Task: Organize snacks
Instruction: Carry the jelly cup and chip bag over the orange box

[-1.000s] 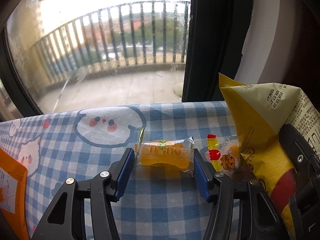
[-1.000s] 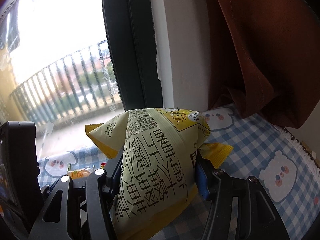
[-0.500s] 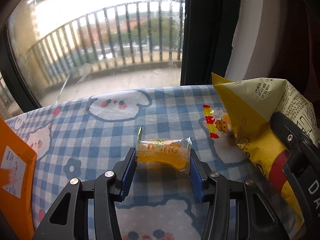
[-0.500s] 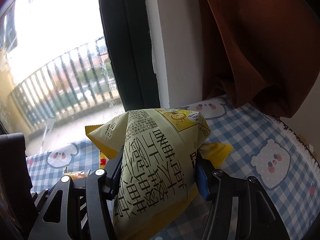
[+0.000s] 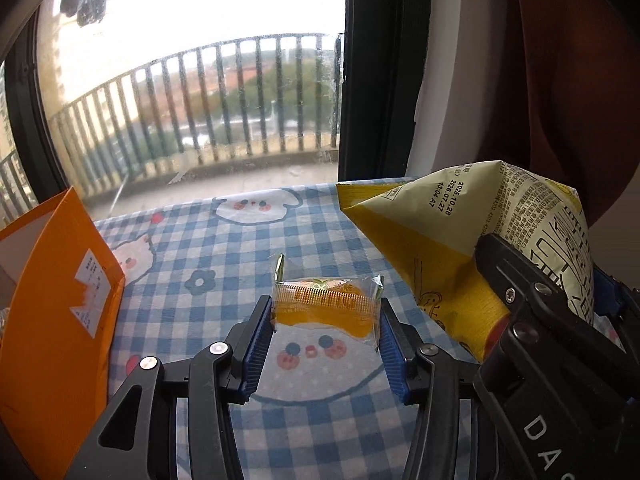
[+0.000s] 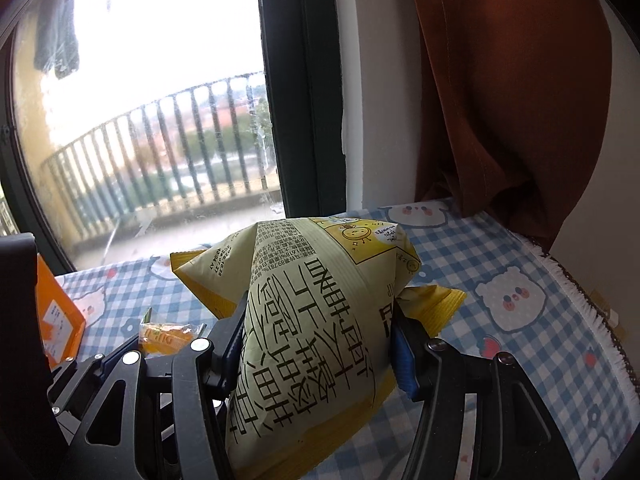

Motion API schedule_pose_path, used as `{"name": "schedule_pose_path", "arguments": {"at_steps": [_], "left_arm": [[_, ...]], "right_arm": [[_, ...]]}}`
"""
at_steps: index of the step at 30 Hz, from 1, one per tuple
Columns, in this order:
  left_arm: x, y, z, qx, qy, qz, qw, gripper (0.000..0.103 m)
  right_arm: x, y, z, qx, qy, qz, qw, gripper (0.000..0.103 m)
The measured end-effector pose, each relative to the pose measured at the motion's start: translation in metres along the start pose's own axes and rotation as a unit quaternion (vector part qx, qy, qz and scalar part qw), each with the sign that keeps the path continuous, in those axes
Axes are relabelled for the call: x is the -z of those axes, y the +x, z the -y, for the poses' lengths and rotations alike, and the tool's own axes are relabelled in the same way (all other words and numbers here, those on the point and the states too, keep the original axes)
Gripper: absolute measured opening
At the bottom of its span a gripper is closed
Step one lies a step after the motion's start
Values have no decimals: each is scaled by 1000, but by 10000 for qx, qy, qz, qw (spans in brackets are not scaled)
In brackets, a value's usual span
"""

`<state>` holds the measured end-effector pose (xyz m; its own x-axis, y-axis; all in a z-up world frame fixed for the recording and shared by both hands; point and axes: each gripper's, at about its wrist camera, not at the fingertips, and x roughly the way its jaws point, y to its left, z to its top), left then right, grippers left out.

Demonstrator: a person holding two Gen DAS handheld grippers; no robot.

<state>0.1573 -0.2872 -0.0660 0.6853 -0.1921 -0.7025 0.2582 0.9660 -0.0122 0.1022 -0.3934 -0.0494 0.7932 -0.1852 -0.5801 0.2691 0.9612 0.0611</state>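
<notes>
- Blue-and-white checked tablecloth [image 5: 224,248] with bear prints covers the table by a window [image 5: 192,80]; balcony railing outside, brown curtain [image 6: 512,92] on the right.
- Left gripper [image 5: 326,334] clamped on a small orange jelly packet [image 5: 326,308]; the blue pads [image 5: 258,342] press its two short ends, packet sits crosswise at the fingertips, raised off the cloth.
- Same jelly packet also visible low left in the right wrist view [image 6: 166,334].
- Right gripper [image 6: 318,346] clamped on a big yellow snack bag [image 6: 308,328]; jaws squeeze its middle, bag bulges above and below, printed back facing the camera.
- Bag's crimped ends stick out past both fingers; the body runs down between the jaws toward the camera.
- Snack bag [image 5: 460,248] just right of the jelly packet in the left view, near but apart.
- Orange box [image 5: 60,300] stands on the cloth at far left, flap up, white label on its side.
</notes>
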Motion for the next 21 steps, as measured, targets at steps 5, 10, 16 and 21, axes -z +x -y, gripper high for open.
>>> {"name": "schedule_pose_path", "arguments": {"at_steps": [5,10,16,21], "left_arm": [[10,-40,-5,75,3,230,9997,51],[20,-80,-16,121,54,488,9987,51],[34,-120,-35,-26,193,772,9968,51],[45,-144,-49,-129,169,1169,9929,51]], "right_arm": [[4,-36,-7,-78,-144,97,9998,62],[6,-70,-16,-185,-270,301,9990,62],[15,-115,-37,-325,-424,483,9974,62],[23,-140,-56,-382,-544,614,9959,62]]}}
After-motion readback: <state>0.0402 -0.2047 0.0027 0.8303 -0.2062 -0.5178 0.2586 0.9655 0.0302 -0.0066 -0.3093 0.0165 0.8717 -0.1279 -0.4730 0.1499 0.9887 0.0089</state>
